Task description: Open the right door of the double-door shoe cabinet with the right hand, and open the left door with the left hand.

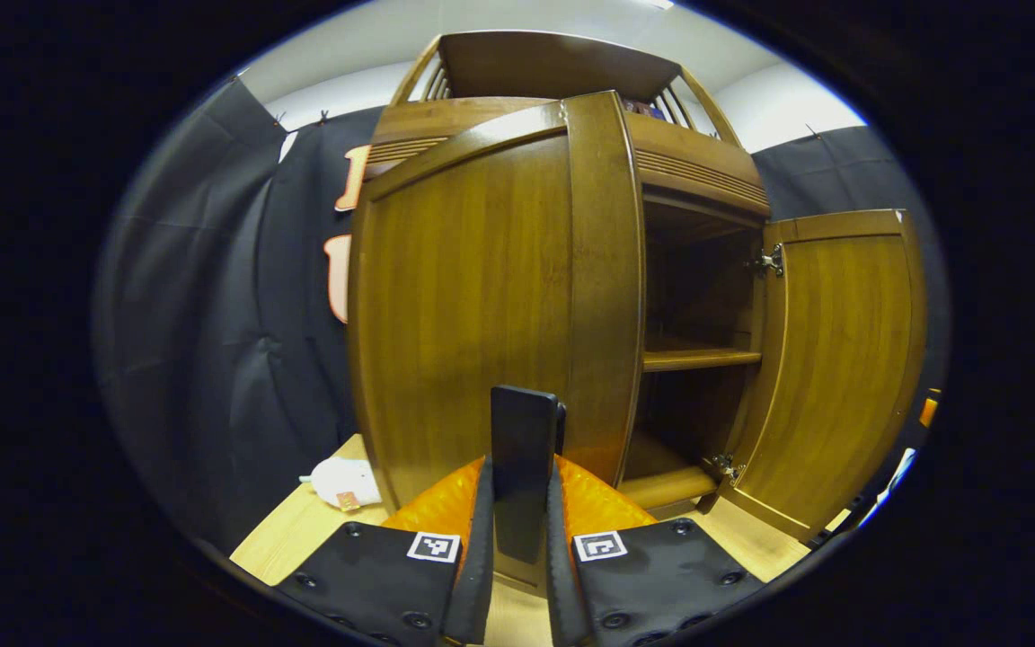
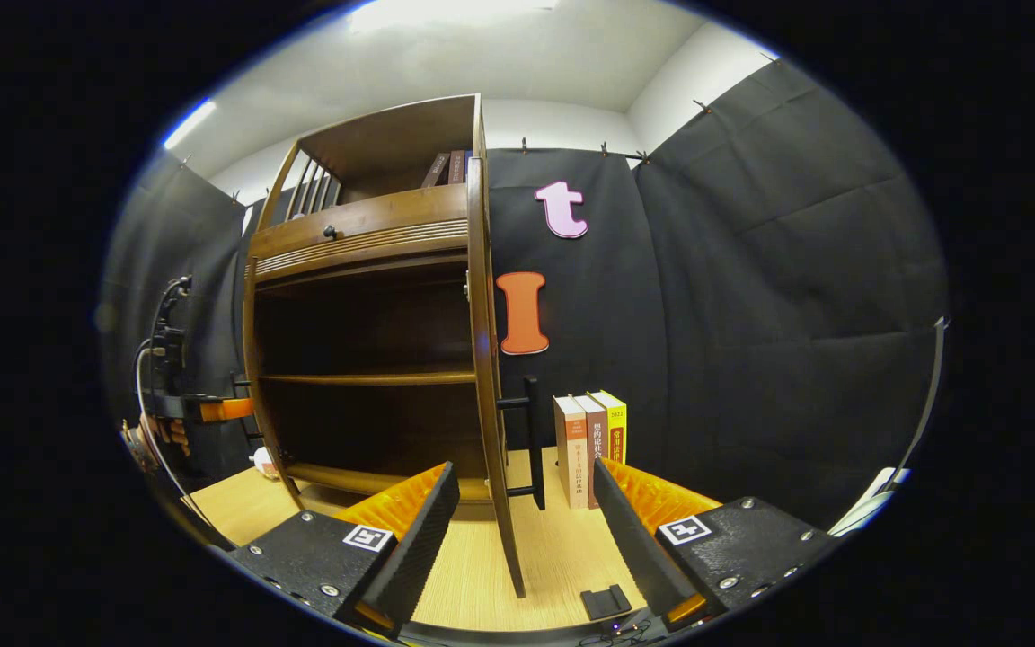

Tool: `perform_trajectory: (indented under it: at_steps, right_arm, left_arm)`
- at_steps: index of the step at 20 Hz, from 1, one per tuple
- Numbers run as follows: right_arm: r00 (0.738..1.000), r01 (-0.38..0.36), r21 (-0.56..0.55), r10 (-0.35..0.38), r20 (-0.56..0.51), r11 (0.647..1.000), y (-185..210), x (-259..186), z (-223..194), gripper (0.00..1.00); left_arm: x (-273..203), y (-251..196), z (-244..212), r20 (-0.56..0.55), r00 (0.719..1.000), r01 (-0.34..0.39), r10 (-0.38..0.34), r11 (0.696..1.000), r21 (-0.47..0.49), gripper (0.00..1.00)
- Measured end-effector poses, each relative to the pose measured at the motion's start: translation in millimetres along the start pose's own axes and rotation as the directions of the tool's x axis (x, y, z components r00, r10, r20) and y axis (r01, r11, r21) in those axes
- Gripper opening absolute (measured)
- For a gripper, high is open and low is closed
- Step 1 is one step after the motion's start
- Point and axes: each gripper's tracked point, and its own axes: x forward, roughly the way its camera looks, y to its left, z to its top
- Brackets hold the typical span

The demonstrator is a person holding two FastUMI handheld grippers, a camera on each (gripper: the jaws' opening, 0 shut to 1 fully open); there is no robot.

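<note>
The left gripper [image 1: 522, 503] is clamping the black handle [image 1: 524, 449] of the left door [image 1: 473, 314], at 6 o'clock. The right gripper [image 2: 522, 530] is gaping wide, gripping nothing, with the right door [image 2: 486, 359] standing edge-on at 12 o'clock.

Three books [image 2: 591, 445] stand upright side by side on the pale wooden surface [image 2: 562, 557], against the black cloth wall. Two more books [image 2: 446, 168] lean on the top open shelf. A small white soft object [image 1: 343, 482] lies on the surface near the wall
</note>
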Motion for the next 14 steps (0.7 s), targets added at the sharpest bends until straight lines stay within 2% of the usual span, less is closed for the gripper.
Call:
perform_trajectory:
  at_steps: [5, 7, 8, 11, 14]
  right_arm:
    - [1.0, -0.003, -0.007, 0.003, -0.005, 1.0, 1.9, 1.6, -3.5, 0.92]
    - [1.0, -0.007, -0.014, 0.007, -0.006, 1.0, 4.1, 3.1, -3.0, 0.92]
    - [1.0, -0.011, -0.014, 0.011, -0.005, 1.0, 5.7, 3.2, -2.5, 0.92]
    - [1.0, -0.013, -0.011, 0.013, -0.009, 1.0, 9.4, 5.0, -2.0, 0.92]
    - [1.0, -0.011, -0.018, 0.011, -0.003, 1.0, 10.8, 5.9, 1.4, 0.92]
  left_arm:
    - [-49.4, 64.3, -0.5, 0.018, 0.991, -0.13, 0.129, 0.991, 0.03, 0.25]
    - [-57.1, 85.8, 0.5, 0.025, 0.991, -0.136, 0.135, 0.991, 0.018, 0.22]
    - [-59.8, 91.0, 2.2, 0.029, 0.991, -0.127, 0.127, 0.992, 0.01, 0.16]
    - [-68.9, 117.8, 14.2, 0.063, 0.993, -0.098, 0.099, 0.995, -0.014, 0.17]
    - [-71.2, 149.9, 22.0, 0.086, 0.991, -0.101, 0.102, 0.995, -0.014, 0.16]
